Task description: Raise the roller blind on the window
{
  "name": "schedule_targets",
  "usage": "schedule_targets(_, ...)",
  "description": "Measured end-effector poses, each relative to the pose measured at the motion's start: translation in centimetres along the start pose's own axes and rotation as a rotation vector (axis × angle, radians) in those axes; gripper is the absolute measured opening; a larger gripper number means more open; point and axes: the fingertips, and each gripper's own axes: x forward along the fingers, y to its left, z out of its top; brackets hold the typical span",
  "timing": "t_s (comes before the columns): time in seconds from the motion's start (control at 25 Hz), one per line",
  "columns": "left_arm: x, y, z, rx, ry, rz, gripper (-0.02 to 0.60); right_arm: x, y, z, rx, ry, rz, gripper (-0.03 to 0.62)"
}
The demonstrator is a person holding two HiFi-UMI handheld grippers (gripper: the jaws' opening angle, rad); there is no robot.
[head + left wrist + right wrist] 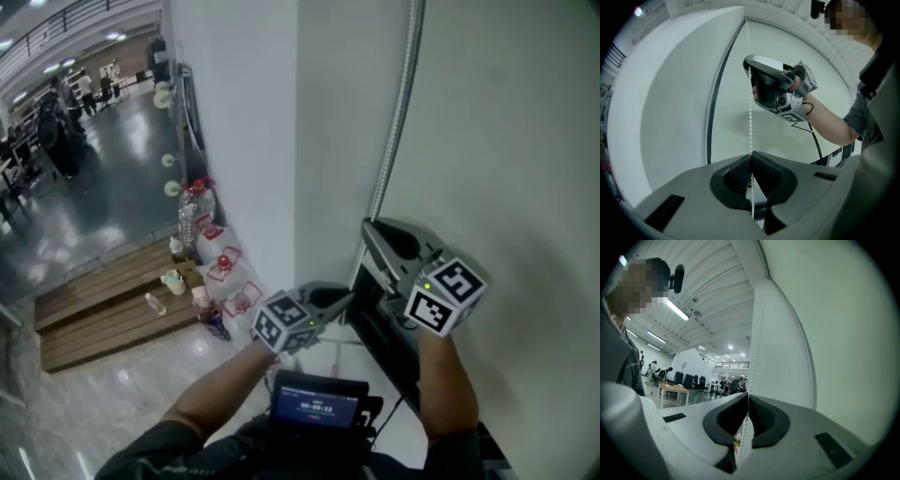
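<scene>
The pale roller blind hangs at the right beside a white pillar. Its white bead chain runs straight down between my two grippers. My left gripper is shut on the chain, low down, and the beads pass through its closed pads. Above it my right gripper is held by a hand. It is also shut on the bead chain, which enters its closed jaws. In the head view the left gripper sits below and left of the right gripper.
A second beaded run follows the dark frame at the blind's edge. Below the grippers lies a dark sill. On the floor far below, bottles stand beside a wooden platform. A small screen hangs at my chest.
</scene>
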Motion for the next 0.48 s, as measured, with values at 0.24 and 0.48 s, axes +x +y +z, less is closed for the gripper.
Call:
schedule_targets(0.24, -0.2, -0.2, 0.1, -0.004, -0.01, -0.005, -0.002, -0.2, -0.1, 0.0, 0.069, -0.044, 0.006, 0.006)
schedule_targets(0.48, 0.2, -0.2, -2.0, -0.016, 0.015, 0.0, -0.002, -0.2, -0.2, -2.7, 0.085, -0.001, -0.007, 0.006)
